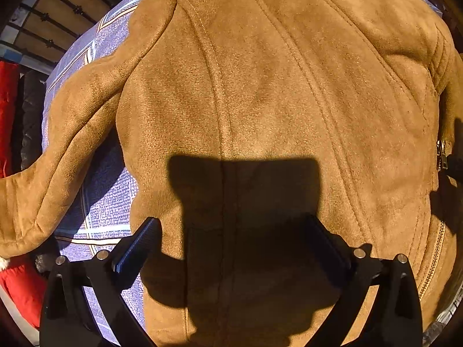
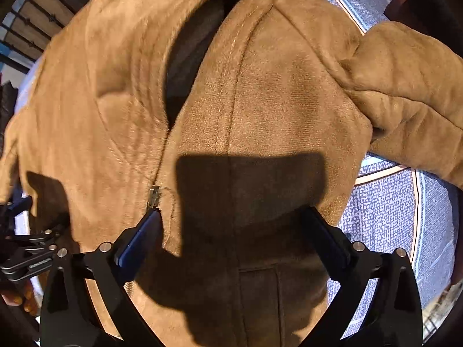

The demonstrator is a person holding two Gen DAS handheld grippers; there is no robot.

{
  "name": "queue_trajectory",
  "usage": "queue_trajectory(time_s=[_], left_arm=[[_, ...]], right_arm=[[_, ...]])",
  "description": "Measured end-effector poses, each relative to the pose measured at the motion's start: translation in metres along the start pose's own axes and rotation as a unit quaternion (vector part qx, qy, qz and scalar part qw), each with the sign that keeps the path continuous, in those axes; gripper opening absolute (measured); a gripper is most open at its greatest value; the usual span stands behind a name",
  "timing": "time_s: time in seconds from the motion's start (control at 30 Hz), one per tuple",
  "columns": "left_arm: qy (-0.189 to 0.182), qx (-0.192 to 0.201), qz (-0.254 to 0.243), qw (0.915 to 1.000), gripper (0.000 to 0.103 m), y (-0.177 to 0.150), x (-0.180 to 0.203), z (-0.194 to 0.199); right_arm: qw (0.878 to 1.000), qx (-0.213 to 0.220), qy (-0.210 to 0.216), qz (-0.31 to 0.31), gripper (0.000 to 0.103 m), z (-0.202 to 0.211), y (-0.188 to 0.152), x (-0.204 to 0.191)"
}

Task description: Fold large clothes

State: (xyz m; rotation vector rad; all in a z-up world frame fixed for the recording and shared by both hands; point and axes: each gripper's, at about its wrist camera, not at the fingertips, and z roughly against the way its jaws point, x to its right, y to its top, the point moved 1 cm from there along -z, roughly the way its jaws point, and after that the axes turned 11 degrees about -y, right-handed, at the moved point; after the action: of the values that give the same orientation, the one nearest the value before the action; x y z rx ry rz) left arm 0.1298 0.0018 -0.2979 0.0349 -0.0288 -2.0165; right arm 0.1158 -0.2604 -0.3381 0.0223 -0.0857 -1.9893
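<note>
A tan suede jacket (image 1: 260, 86) lies spread front up on a blue patterned cloth (image 1: 110, 202). Its left sleeve (image 1: 58, 133) runs out to the left. My left gripper (image 1: 231, 231) is open and empty, hovering above the jacket's left front panel. In the right wrist view the jacket (image 2: 260, 101) shows its open collar with dark lining (image 2: 196, 37), a zipper pull (image 2: 153, 195) and the right sleeve (image 2: 405, 86) bent at the right. My right gripper (image 2: 231, 225) is open and empty above the right front panel, its left fingertip (image 2: 144, 231) just below the zipper pull.
The blue cloth (image 2: 399, 217) covers the surface under the jacket. Red clothing (image 1: 17, 283) and dark clothing (image 1: 31, 115) hang at the left. A railing and wall (image 1: 58, 8) stand behind. The other gripper (image 2: 26, 254) shows at the left edge of the right wrist view.
</note>
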Motion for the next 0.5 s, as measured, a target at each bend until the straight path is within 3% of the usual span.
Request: queue_trajectory(time_s=[0.07,0.2,0.3,0.37,0.5], left_arm=[[0.000,0.002,0.018,0.9998,0.097,-0.004,-0.004,0.009],[-0.003,0.002,0.042,0.9991,0.097,-0.022,-0.002,0.022],[-0.005,0.005,0.037,0.9993,0.097,-0.036,0.005,0.029],[-0.003,0.004,0.026,0.9996,0.097,-0.043,0.011,0.031],[-0.007,0.007,0.005,0.9999,0.097,-0.046,0.029,0.045]], right_arm=[[0.998,0.032,0.031,-0.043,0.097,0.022,-0.005,0.023],[0.981,0.085,0.030,-0.174,0.097,0.056,-0.027,0.112],[0.948,0.108,0.001,-0.299,0.092,0.074,-0.053,0.207],[0.918,0.121,-0.017,-0.378,0.090,0.086,-0.077,0.270],[0.868,0.138,-0.049,-0.475,0.081,0.101,-0.114,0.354]])
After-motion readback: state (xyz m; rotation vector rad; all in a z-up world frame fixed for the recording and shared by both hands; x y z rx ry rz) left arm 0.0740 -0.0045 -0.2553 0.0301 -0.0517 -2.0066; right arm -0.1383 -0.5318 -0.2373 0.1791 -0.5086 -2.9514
